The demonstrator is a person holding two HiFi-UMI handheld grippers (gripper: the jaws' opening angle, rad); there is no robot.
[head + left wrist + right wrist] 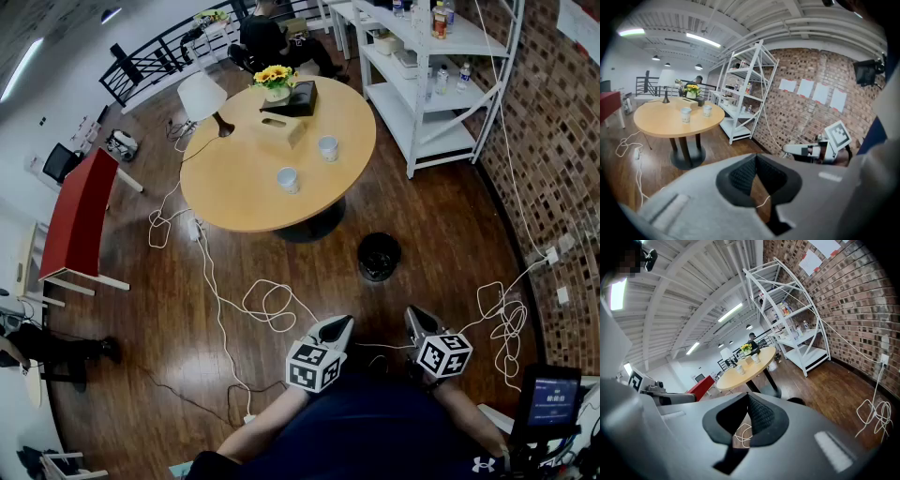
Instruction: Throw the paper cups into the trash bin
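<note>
Two white paper cups (288, 179) (327, 147) stand on the round wooden table (234, 192). The black trash bin (379, 256) sits on the floor in front of the table, to its right. My left gripper (343, 322) and right gripper (412, 312) hover side by side low over the floor, well short of the table, both shut and empty. In the left gripper view the cups (686, 115) (707, 110) are far off past the shut left gripper (756, 157). In the right gripper view the cups (740, 369) (755, 358) and the bin (797, 401) lie beyond the right gripper (747, 397).
White cables (267, 302) loop over the floor between me and the table, more (506, 319) by the brick wall. A white shelf unit (441, 84) stands right of the table. A lamp (202, 97), flowers (275, 80) and a tissue box (283, 127) share the tabletop. A red table (80, 216) is at left.
</note>
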